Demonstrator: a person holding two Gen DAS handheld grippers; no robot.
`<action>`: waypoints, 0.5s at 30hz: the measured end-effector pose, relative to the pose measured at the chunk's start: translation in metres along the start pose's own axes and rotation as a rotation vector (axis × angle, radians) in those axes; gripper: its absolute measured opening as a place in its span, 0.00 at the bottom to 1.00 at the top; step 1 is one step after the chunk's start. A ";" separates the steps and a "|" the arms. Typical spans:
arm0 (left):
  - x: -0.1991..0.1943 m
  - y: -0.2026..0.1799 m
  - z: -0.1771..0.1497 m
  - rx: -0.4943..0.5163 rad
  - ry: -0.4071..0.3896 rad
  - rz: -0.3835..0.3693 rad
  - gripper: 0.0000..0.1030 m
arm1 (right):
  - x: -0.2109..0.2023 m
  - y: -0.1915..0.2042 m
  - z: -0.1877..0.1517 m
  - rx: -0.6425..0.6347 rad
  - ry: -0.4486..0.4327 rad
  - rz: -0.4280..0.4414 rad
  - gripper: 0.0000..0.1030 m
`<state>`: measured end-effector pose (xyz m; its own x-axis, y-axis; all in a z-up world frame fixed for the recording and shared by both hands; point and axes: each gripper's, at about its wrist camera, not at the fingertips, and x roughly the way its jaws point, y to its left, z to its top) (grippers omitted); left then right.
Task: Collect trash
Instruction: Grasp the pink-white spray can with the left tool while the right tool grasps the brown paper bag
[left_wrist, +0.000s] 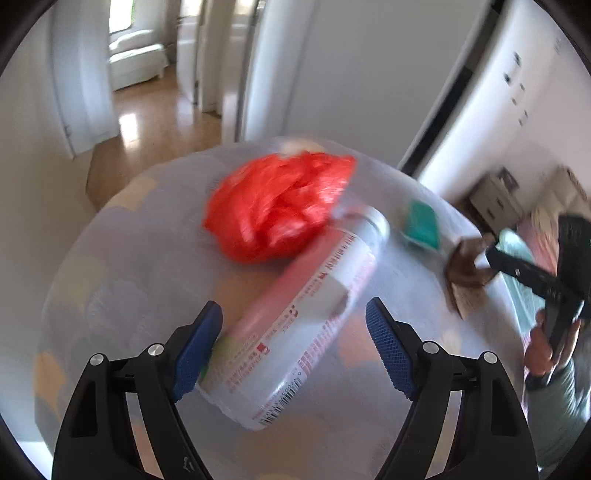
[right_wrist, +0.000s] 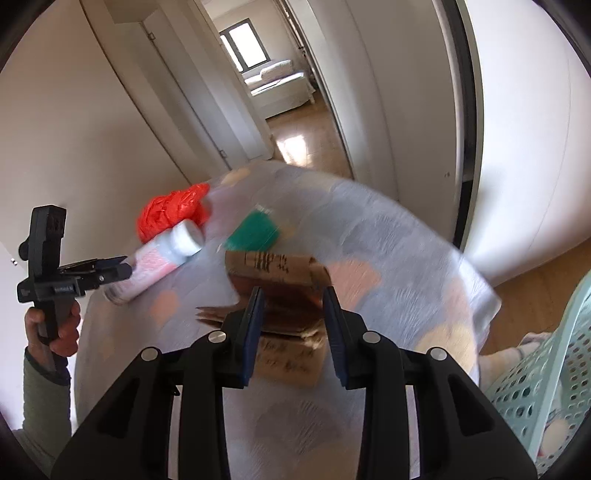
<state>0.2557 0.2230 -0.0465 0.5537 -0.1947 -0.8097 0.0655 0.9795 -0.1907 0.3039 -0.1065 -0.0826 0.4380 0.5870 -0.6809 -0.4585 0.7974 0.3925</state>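
A plastic bottle (left_wrist: 295, 314) with a pink-and-white label lies on a round table with a pale patterned cloth (left_wrist: 129, 258). My left gripper (left_wrist: 293, 321) is open with its fingers on either side of the bottle's lower half. A crumpled red plastic bag (left_wrist: 277, 206) lies just beyond the bottle. A green packet (right_wrist: 255, 229) lies further right. My right gripper (right_wrist: 291, 299) is closed on a brown cardboard box (right_wrist: 284, 291) at the table's right side. The bottle (right_wrist: 162, 258), red bag (right_wrist: 170, 214) and left gripper (right_wrist: 110, 271) also show in the right wrist view.
A pale green perforated plastic basket (right_wrist: 546, 376) stands to the right of the table. White walls, doors and a wooden floor (right_wrist: 306, 136) surround the table. A white sofa (left_wrist: 136, 55) stands in a far room.
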 end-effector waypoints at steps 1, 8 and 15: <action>-0.001 -0.004 -0.002 0.009 0.001 0.003 0.77 | -0.001 0.002 -0.003 -0.002 0.006 0.004 0.29; 0.017 -0.038 -0.003 0.060 0.019 0.129 0.75 | -0.013 0.028 -0.030 -0.020 0.045 0.055 0.29; 0.027 -0.044 -0.014 0.015 0.029 0.172 0.48 | -0.044 0.065 -0.043 -0.143 -0.016 -0.007 0.34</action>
<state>0.2562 0.1737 -0.0680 0.5337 -0.0255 -0.8453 -0.0154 0.9991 -0.0399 0.2212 -0.0866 -0.0537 0.4532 0.5841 -0.6733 -0.5605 0.7741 0.2942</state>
